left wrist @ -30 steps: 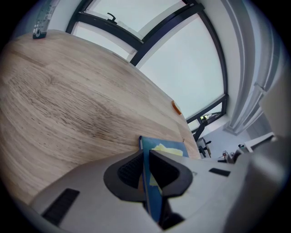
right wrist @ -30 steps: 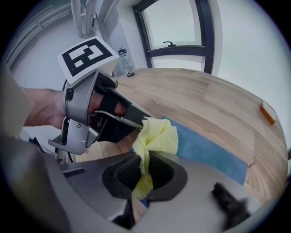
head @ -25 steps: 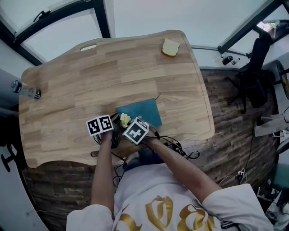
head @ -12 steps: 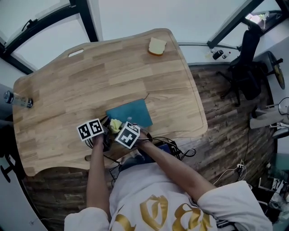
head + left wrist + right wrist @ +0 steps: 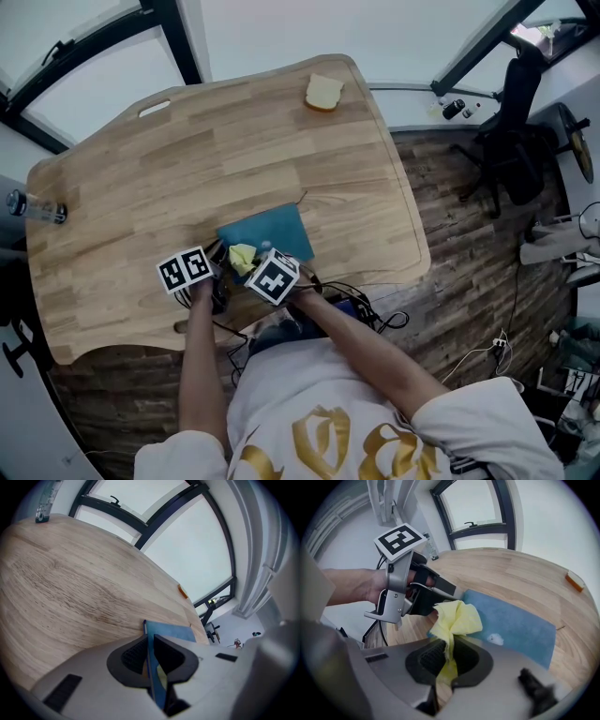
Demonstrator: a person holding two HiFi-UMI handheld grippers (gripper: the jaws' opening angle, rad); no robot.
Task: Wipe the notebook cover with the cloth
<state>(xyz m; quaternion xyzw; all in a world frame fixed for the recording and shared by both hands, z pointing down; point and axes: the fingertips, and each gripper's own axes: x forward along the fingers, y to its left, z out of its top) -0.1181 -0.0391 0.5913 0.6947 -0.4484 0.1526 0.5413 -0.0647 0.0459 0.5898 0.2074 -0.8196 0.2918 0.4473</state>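
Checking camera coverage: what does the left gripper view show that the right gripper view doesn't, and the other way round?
Left only: the notebook's edge seen close, clamped between the left gripper's fingers. Right only: the cloth pinched in the right gripper, a white speck on the cover, and the hand holding the left gripper. Both: notebook, table.

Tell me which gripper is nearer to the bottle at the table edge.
Left. The left gripper clamps the notebook corner on the side of the bottle; the right gripper holds the cloth just beyond it.
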